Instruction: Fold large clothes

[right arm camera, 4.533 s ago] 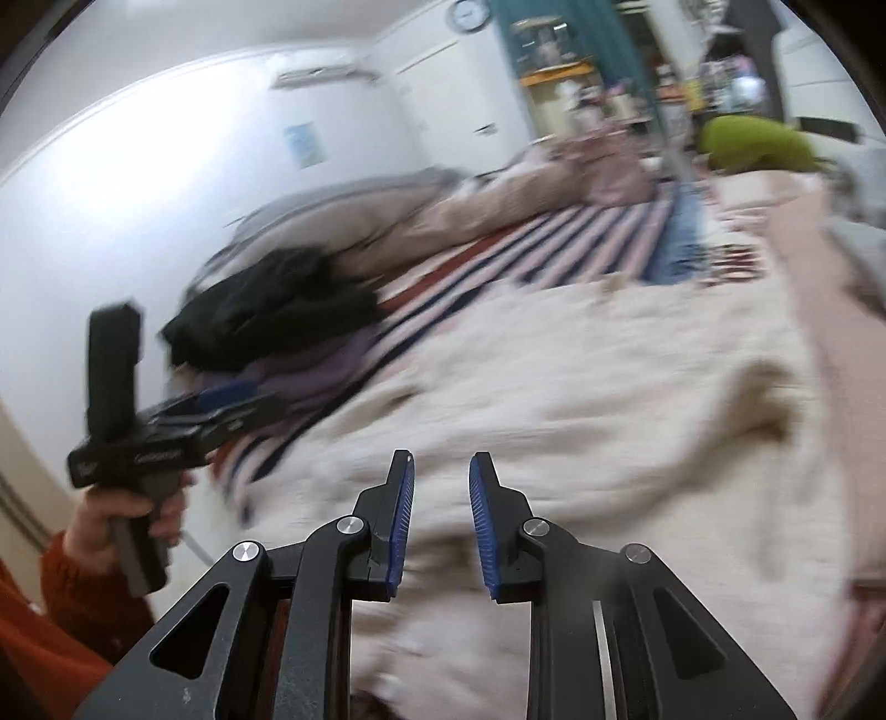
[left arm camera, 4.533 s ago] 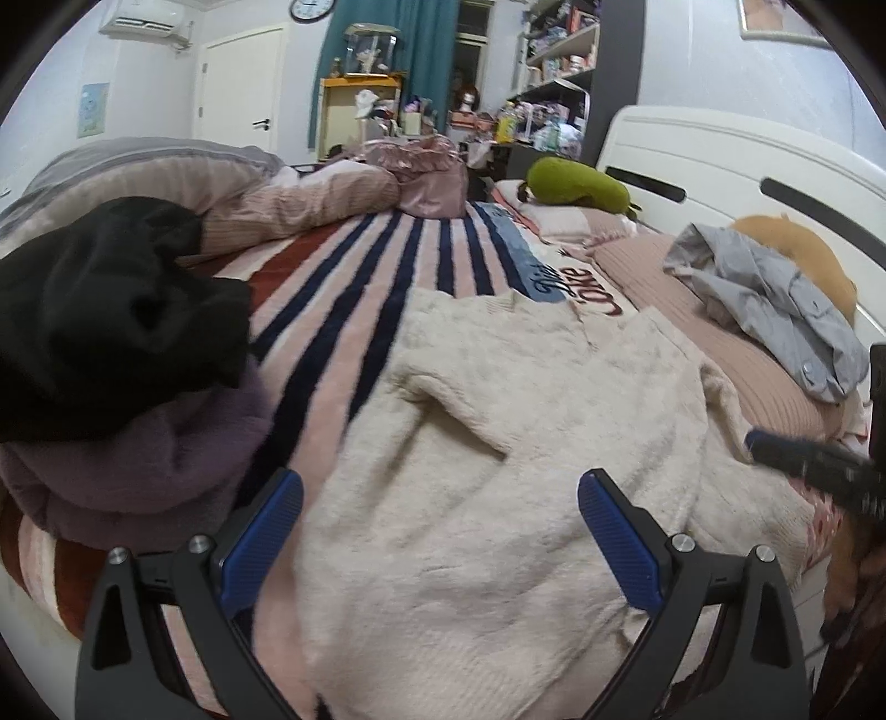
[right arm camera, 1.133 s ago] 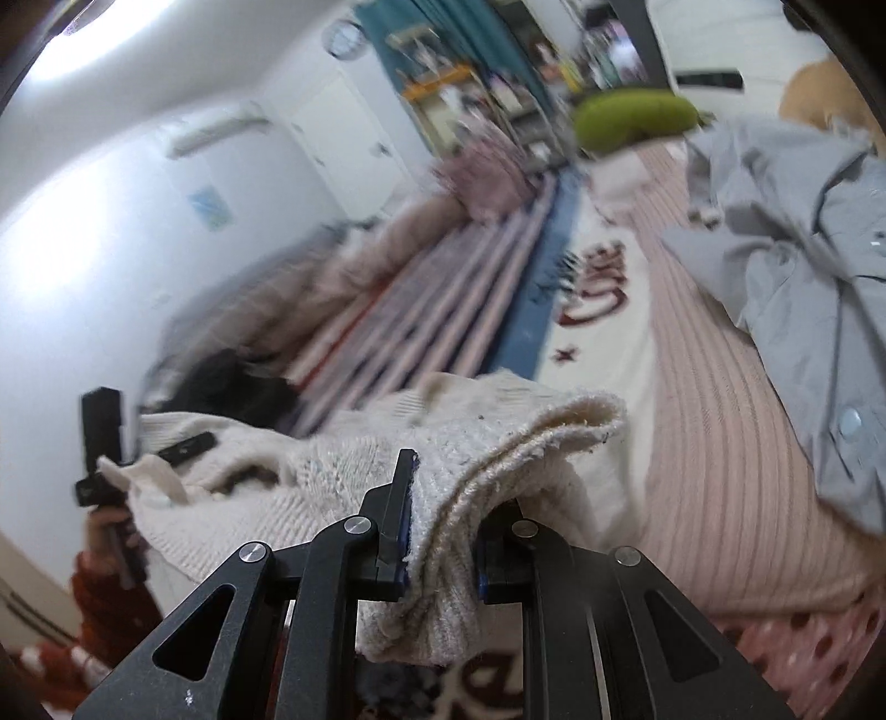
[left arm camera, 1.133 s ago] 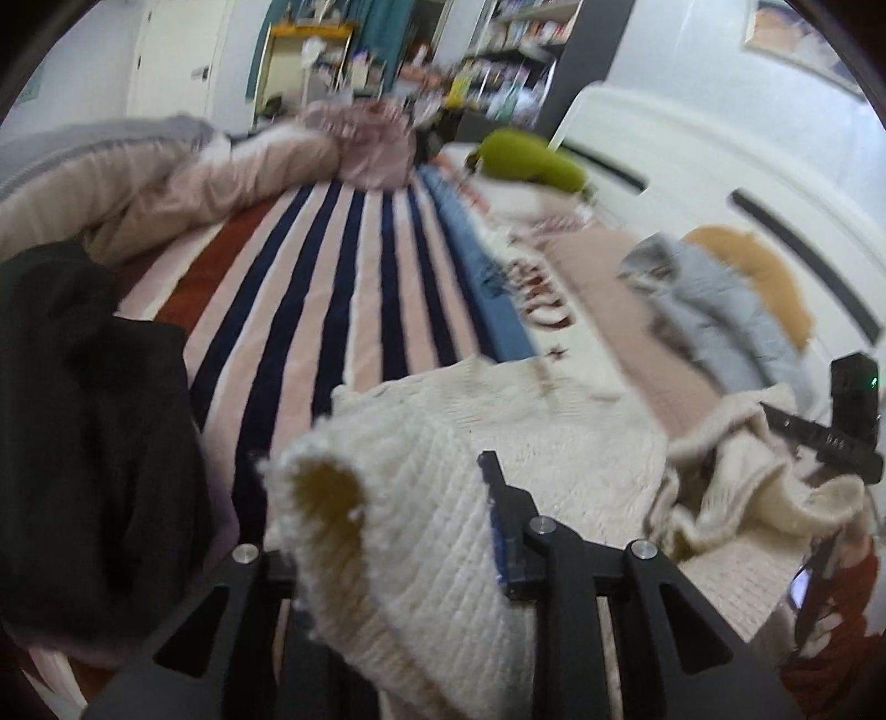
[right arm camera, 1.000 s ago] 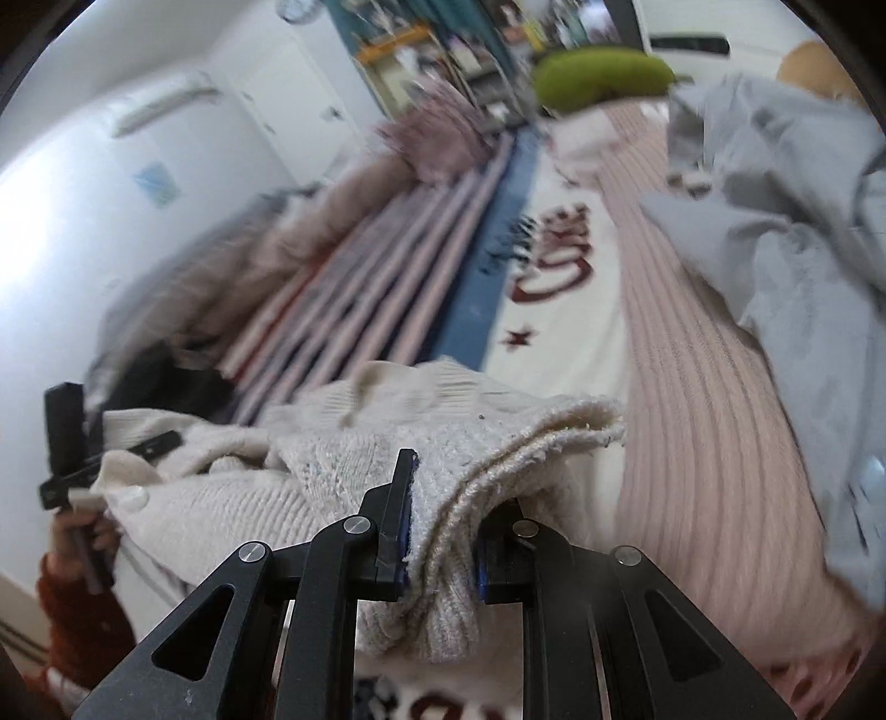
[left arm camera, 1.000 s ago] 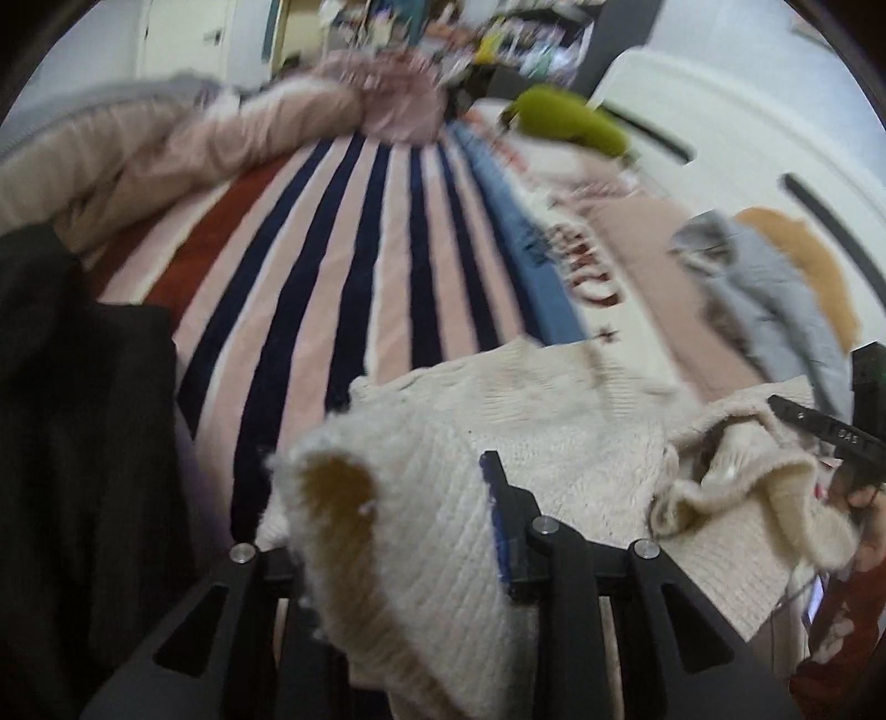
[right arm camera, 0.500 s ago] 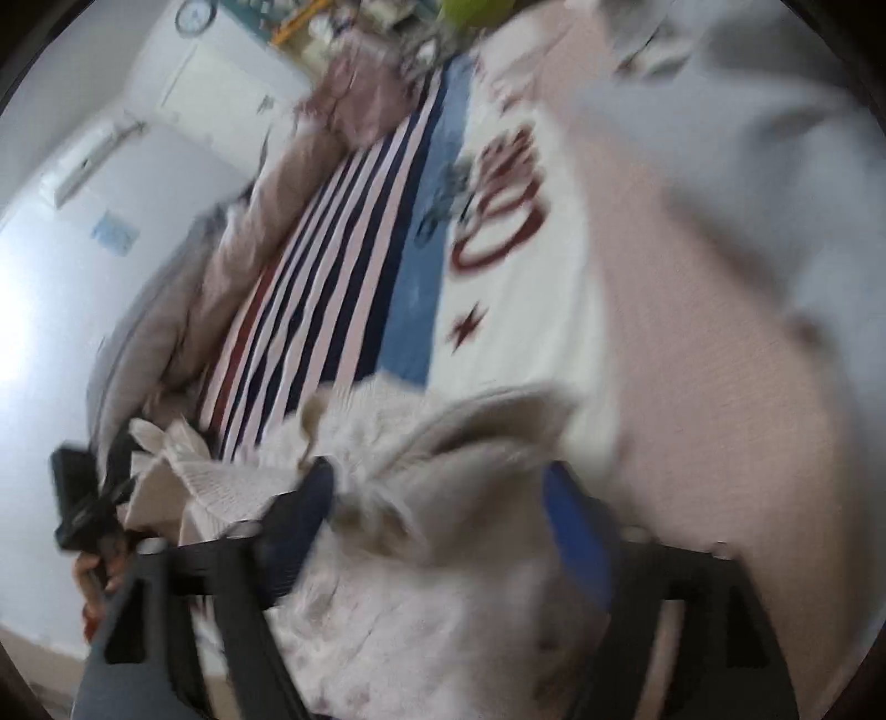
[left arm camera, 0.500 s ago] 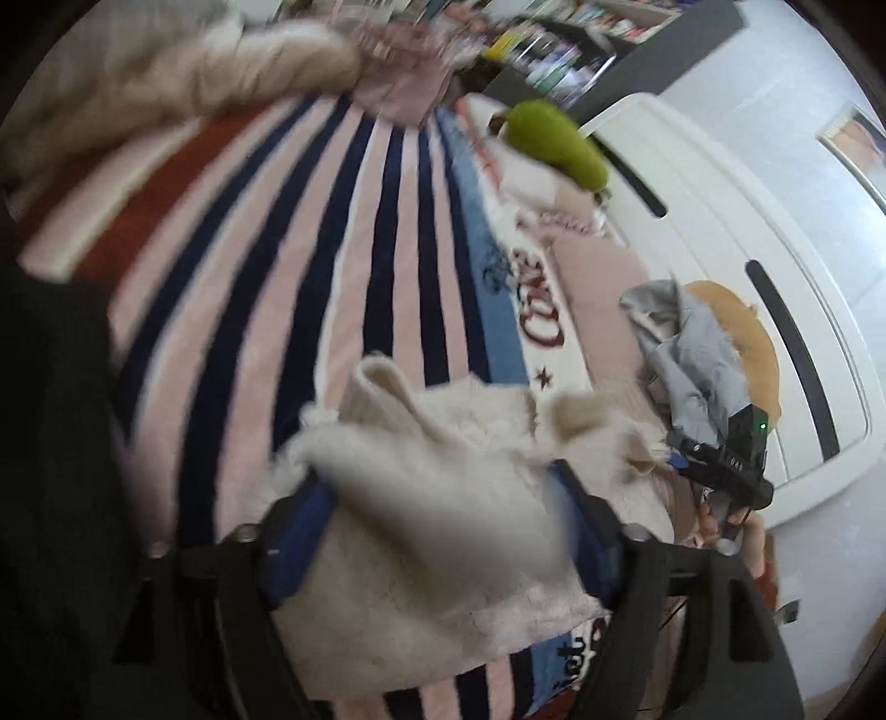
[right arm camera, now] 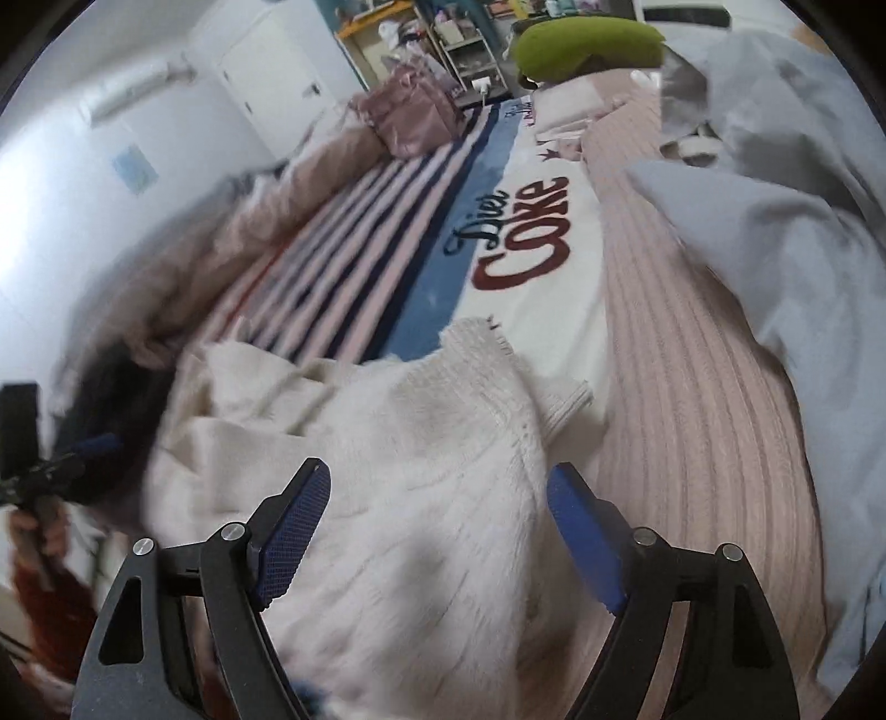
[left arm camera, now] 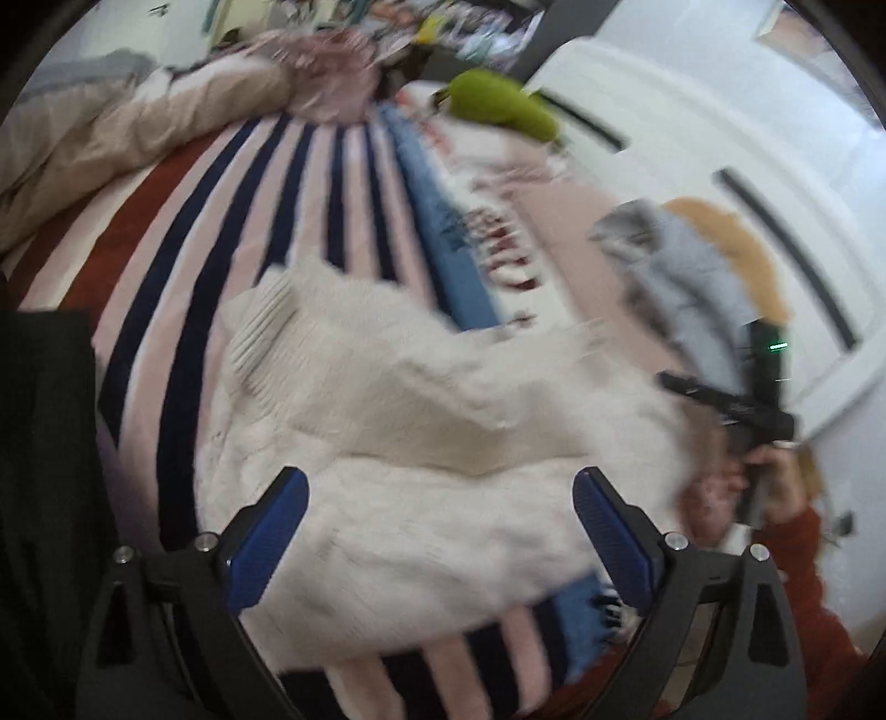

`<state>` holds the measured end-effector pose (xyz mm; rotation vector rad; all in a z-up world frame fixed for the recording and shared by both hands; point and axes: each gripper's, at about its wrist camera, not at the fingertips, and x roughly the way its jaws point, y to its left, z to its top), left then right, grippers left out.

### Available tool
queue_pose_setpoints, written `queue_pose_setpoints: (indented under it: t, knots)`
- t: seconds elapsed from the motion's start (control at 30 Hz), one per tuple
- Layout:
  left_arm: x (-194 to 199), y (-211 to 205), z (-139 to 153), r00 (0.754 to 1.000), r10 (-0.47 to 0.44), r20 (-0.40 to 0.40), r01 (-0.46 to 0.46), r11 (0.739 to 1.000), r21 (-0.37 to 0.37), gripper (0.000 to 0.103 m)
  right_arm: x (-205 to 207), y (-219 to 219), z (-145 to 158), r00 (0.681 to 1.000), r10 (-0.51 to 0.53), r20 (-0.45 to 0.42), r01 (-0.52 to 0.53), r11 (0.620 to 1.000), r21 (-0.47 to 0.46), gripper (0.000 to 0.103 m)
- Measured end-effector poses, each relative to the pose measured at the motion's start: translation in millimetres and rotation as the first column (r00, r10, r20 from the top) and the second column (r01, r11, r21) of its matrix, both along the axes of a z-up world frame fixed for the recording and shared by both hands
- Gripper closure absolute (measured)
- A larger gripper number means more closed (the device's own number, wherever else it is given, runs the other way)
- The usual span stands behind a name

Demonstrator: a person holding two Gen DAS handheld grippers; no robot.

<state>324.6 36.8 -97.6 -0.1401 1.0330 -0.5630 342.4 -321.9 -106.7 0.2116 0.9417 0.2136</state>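
Note:
A cream knitted sweater [left arm camera: 421, 443] lies doubled over on the striped bedspread [left arm camera: 232, 232]; it also shows in the right wrist view [right arm camera: 398, 487]. My left gripper [left arm camera: 440, 531] is open and empty just above its near edge. My right gripper [right arm camera: 437, 531] is open and empty above its right part. The right gripper also shows at the right of the left wrist view [left arm camera: 742, 404], and the left one at the left edge of the right wrist view [right arm camera: 50, 471].
A black garment [left arm camera: 39, 498] is piled at the left. A grey shirt [right arm camera: 775, 249] lies on a pink pillow [right arm camera: 698, 387] at the right. A green plush [right arm camera: 587, 39] and a white headboard [left arm camera: 720, 138] are beyond.
Both grippers let go of the sweater and opened wide. The folded-over sweater has dropped onto the bed, and both grippers have drawn back slightly.

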Motion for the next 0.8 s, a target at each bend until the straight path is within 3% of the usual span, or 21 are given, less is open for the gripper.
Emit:
queue_pose_setpoints:
  t: [0.1, 0.23, 0.3, 0.33, 0.37, 0.43, 0.57, 0.7, 0.73, 0.77, 0.8]
  knots:
    - [33.8, -12.5, -31.2, 0.998, 0.066, -0.015, -0.063, 0.991, 0.117, 0.008, 25.9, 12.4, -6.6, 1.000, 0.029, -0.010, -0.030, 0.992, -0.126, 0.025]
    - [76.5, -7.9, -60.5, 0.978, 0.205, -0.039, -0.195, 0.963, 0.185, 0.008, 57.2, 22.1, -28.6, 0.987, 0.108, -0.116, -0.125, 0.980, -0.154, 0.026]
    - [93.2, -4.9, -74.4, 0.970, 0.229, -0.081, -0.212, 0.961, 0.178, 0.008, 64.7, 27.0, -41.1, 0.970, 0.168, -0.176, -0.194, 0.970, -0.145, 0.043]
    - [98.1, -5.2, -81.5, 0.969, 0.231, -0.092, -0.211, 0.959, 0.188, 0.008, 65.5, 28.1, -44.2, 0.967, 0.181, -0.177, -0.211, 0.962, -0.171, 0.059]
    - [100.8, -6.1, -87.0, 0.970, 0.227, -0.089, -0.205, 0.957, 0.203, 0.010, 65.0, 27.9, -44.6, 0.968, 0.190, -0.165, -0.220, 0.958, -0.186, 0.084]
    - [99.8, -6.9, -92.9, 0.972, 0.225, -0.066, -0.204, 0.951, 0.232, 0.012, 62.6, 21.9, -41.9, 0.978, 0.164, -0.131, -0.186, 0.966, -0.181, 0.093]
    - [96.7, -0.6, -98.4, 0.963, 0.266, -0.047, -0.246, 0.935, 0.255, 0.011, 61.6, -3.7, -38.7, 0.997, -0.033, -0.075, 0.013, 0.969, -0.248, 0.094]
    - [98.2, 6.7, -104.0, 0.948, 0.307, -0.079, -0.281, 0.929, 0.240, 0.008, 57.2, -8.6, -49.0, 0.994, -0.034, -0.105, 0.007, 0.969, -0.248, 0.093]
    - [95.7, 7.0, -101.7, 0.948, 0.310, -0.075, -0.284, 0.928, 0.240, 0.008, 54.9, -7.5, -47.2, 0.995, -0.036, -0.095, 0.010, 0.965, -0.263, 0.088]
    - [92.8, 6.4, -97.5, 0.949, 0.308, -0.068, -0.284, 0.928, 0.243, 0.008, 51.6, -6.8, -42.7, 0.996, -0.041, -0.085, 0.016, 0.961, -0.276, 0.075]
    - [89.8, 5.3, -92.8, 0.951, 0.304, -0.057, -0.281, 0.928, 0.245, 0.008, 47.7, -7.2, -37.1, 0.996, -0.051, -0.075, 0.027, 0.957, -0.289, 0.068]
